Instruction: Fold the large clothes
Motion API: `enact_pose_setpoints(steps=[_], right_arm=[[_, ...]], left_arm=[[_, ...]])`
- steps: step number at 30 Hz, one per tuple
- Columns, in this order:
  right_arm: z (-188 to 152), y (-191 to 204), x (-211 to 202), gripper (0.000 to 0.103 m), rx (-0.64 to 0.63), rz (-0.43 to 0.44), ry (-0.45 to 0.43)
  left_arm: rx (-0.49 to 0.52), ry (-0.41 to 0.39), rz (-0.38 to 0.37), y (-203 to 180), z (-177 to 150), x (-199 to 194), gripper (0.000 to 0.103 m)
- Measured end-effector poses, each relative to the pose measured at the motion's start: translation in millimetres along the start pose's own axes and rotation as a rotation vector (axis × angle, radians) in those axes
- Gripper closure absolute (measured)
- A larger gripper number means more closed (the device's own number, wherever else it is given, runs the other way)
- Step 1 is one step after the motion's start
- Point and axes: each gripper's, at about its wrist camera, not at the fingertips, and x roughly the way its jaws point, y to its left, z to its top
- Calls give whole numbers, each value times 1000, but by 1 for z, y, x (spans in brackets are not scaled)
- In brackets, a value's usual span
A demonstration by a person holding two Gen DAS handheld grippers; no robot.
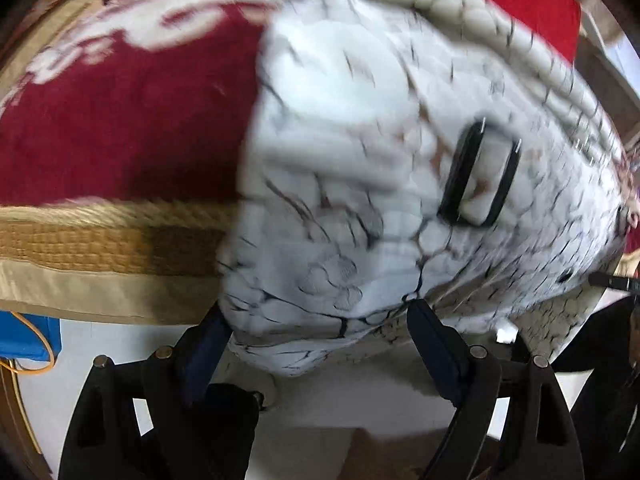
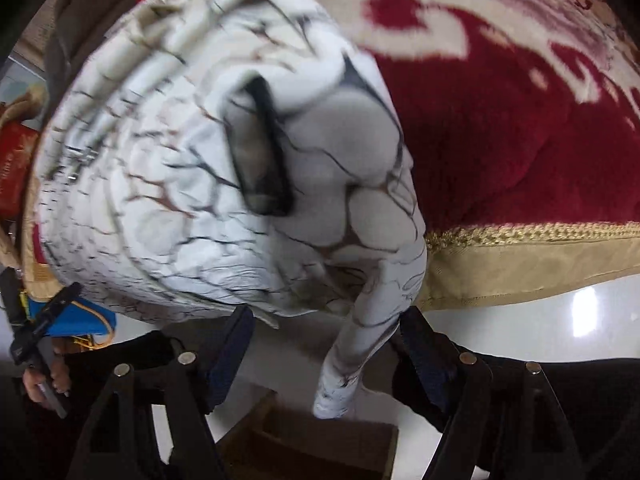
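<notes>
Both tongs spread apart, gripping nothing: left gripper [image 1: 316, 344], right gripper [image 2: 324, 344]. White crackle-print jacket [image 1: 360, 168] bundled on the red blanket's [image 1: 120, 120] near edge, overhanging. Pinch the hem corners, then lift evenly.

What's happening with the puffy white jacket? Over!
Left tool open, jacket hem between its fingers. Right tool open, jacket edge hanging between them. Jacket bunched on red blanket. Nothing in the way.
</notes>
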Motion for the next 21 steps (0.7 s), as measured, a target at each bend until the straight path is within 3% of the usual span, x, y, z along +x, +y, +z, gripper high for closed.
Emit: enact_pose_setpoints(steps=[7, 8, 9, 10, 11, 12, 13, 15, 20, 21], right_arm=[[-3, -19, 43, 22, 86, 15, 53], [-4, -19, 44, 22, 85, 14, 42], [-4, -19, 43, 22, 72, 13, 20], [-4, -18, 41, 27, 62, 24, 14], [-5, -21, 40, 47, 63, 44, 19], [-6, -22, 39, 58, 66, 63, 34], [-9, -22, 36, 79, 67, 56, 46], [-14, -19, 28, 87, 50, 58, 62], [-31, 4, -18, 93, -58, 246, 73], [-33, 10, -31, 93, -74, 321, 75]], left_arm=[[130, 35, -7, -32, -5, 22, 16], [144, 34, -11, -35, -6, 22, 17], [153, 33, -12, -38, -5, 24, 27], [154, 33, -10, -39, -5, 23, 43], [144, 30, -10, -37, -5, 22, 54], [126, 31, -27, -34, -5, 21, 69], [97, 30, -54, -30, -5, 17, 85], [21, 39, -158, -22, -5, 7, 94], [-3, 6, -343, -23, -9, -40, 96], [12, -15, -376, -25, -9, -54, 97]])
